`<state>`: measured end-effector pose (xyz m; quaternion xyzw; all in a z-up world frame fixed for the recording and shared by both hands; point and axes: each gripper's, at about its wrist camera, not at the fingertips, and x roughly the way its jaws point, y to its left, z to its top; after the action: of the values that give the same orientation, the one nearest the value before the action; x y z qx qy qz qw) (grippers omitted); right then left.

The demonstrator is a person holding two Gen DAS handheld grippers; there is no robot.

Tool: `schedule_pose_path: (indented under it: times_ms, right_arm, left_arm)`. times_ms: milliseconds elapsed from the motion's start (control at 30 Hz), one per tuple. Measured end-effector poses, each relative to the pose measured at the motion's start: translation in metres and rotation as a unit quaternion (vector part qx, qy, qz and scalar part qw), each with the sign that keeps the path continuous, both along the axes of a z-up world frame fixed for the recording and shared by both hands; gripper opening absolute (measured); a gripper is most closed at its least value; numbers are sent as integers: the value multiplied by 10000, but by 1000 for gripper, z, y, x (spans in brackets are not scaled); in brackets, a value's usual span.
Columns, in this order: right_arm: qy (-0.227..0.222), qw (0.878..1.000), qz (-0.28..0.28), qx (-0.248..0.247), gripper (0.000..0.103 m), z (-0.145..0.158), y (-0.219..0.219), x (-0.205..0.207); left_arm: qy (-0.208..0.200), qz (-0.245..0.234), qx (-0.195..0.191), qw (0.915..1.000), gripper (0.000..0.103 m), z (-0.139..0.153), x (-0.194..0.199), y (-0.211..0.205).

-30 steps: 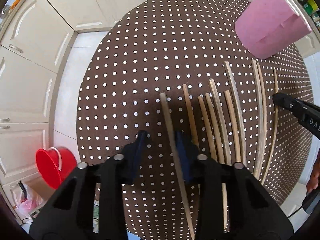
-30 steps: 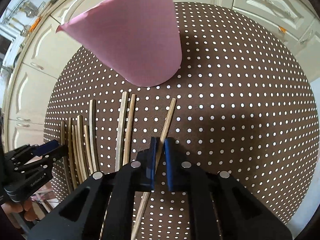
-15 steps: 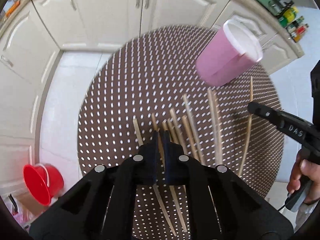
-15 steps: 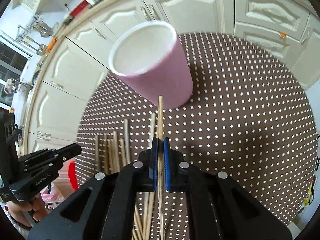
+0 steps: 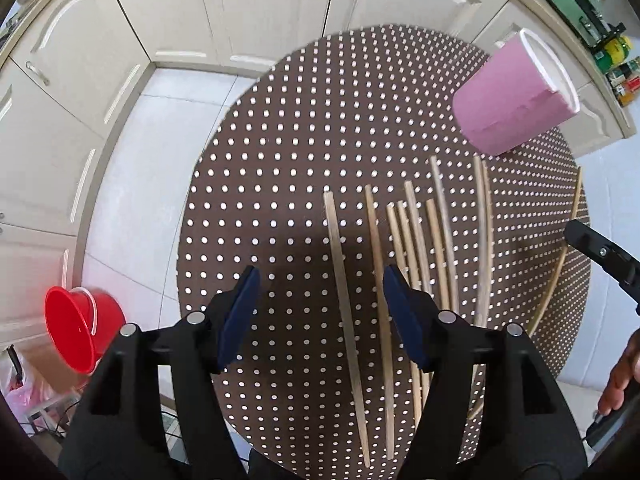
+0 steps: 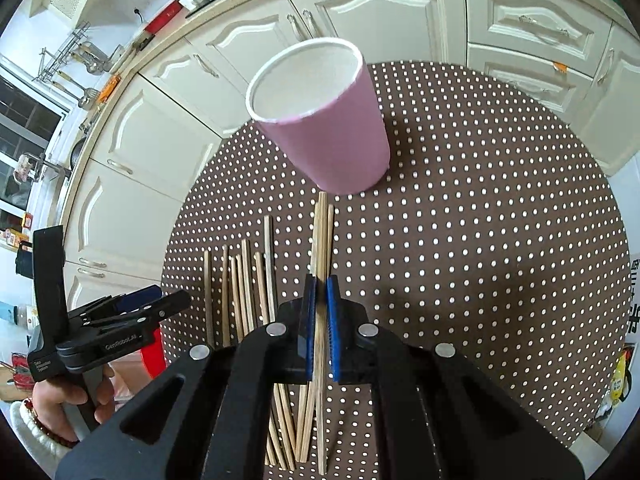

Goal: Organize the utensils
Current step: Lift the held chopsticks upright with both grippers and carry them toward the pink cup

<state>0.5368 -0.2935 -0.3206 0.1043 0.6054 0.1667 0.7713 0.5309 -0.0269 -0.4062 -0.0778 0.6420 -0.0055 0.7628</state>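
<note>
1. R gripper (image 6: pixel 319 312) clamped on one chopstick (image 6: pixel 320 240), lifted, tip short of pink cup (image 6: pixel 332 140).
2. L gripper (image 5: pixel 320 304) wide apart, empty, above loose chopsticks (image 5: pixel 416 240) on table (image 5: pixel 280 160).
3. Risk: thin stick pivots in pads, misses rim, tips cup.

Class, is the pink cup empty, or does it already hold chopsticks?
Empty: the right wrist view looks into the pink cup and shows only its bare white inside.

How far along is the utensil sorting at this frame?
Done: nothing visible; the pink cup looks empty inside. In hand: the right gripper is shut on one chopstick, lifted and aimed toward the cup. Left: about ten chopsticks lie on the dotted table, and the left gripper hangs open over the leftmost ones.
</note>
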Motion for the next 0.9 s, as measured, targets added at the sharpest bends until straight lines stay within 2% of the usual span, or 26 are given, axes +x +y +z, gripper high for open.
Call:
schedule_pose_path:
  times_ms: [100, 133, 267, 500, 600, 667, 733, 900]
  right_arm:
    - [74, 10000, 17, -11, 5, -6, 1, 3]
    - [97, 10000, 23, -9, 5, -8, 1, 5]
    - [182, 9998, 42, 12, 5, -13, 3, 14]
    - [271, 9996, 13, 82, 5, -19, 3, 20]
    - [280, 9996, 15, 90, 5, -19, 7, 21]
    - [274, 9996, 31, 95, 5, -18, 8, 21]
    - [257, 9996, 36, 106, 5, -17, 8, 20]
    - [226, 9996, 51, 135, 5, -14, 10, 16]
  left_arm:
    - [94, -14, 74, 9999, 59, -11, 5, -2]
    - [141, -12, 56, 9999, 50, -14, 6, -1]
    - [325, -59, 122, 9994, 35, -30, 12, -4]
    - [271, -276, 491, 9980, 34, -37, 16, -18]
    - [202, -321, 596, 9975, 26, -36, 16, -21]
    - [178, -278, 493, 9982, 16, -36, 17, -18]
    - [182, -213, 430, 9987, 10, -33, 15, -17]
    - [190, -76, 108, 9997, 7, -35, 13, -5]
